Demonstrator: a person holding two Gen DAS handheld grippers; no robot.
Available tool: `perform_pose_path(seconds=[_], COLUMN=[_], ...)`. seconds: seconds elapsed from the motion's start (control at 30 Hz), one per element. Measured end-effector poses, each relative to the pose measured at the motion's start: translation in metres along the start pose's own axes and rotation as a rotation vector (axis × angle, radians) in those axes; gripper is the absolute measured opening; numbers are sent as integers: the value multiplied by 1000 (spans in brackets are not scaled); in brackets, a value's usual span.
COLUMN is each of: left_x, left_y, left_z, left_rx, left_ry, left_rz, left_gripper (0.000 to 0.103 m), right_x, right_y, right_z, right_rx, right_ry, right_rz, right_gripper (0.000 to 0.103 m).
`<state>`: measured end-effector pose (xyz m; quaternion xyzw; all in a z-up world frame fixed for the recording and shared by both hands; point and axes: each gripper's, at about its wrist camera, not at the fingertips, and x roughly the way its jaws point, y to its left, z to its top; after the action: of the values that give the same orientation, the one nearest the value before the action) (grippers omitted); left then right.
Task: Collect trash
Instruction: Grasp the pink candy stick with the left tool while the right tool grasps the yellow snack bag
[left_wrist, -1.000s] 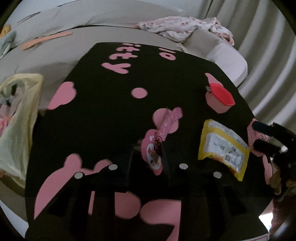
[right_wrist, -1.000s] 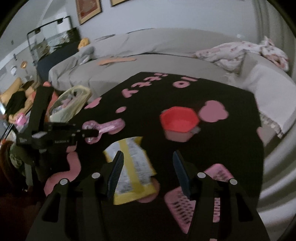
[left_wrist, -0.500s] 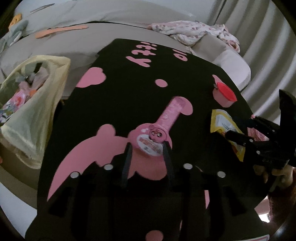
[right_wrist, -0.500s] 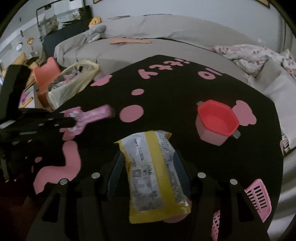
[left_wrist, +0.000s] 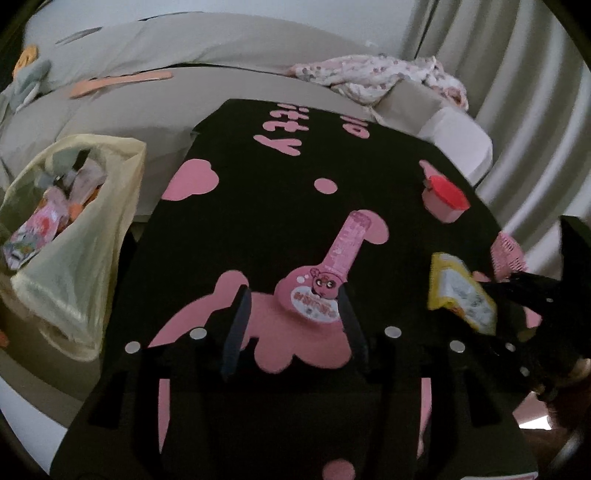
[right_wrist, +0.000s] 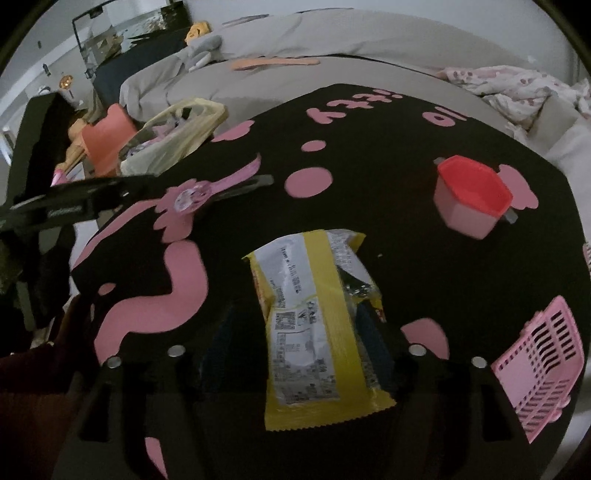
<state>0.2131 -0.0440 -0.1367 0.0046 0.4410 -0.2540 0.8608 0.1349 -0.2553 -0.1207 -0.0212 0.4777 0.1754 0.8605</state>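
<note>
Yellow wrapper (right_wrist: 314, 325) between open tongs (right_wrist: 295, 332), red cup (right_wrist: 471, 195) beyond

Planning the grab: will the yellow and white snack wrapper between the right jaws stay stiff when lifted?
Probably not: the yellow and white snack wrapper looks like thin, creased film lying flat, so likely floppy and light. Its glossy surface may slip.

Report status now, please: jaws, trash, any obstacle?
Left gripper jaws just opening around pink wrapper, no grip. Right gripper opening over yellow packet. Bag at table edge; path clear.

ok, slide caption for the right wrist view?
Right gripper open astride yellow snack wrapper on black-and-pink table.
</note>
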Motion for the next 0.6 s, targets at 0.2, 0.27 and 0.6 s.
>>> perform_pose_path(seconds=[0.2,0.27,0.6], left_x=[23,23,17], left_y=[-5,-9,-9], left_z=[4,3,-3], left_rx=[-2,3,4], left_ry=[38,43,47], left_rz=[3,2,-9], left_gripper=[46,46,46], right_x=[2,3,-28], right_y=[13,20,6], right_z=[-6,-7,5], right_rx=[-31,-96,-49], right_ry=[27,56,-67], right_rz=[-73,-93,-33], right_gripper=[76,77,77])
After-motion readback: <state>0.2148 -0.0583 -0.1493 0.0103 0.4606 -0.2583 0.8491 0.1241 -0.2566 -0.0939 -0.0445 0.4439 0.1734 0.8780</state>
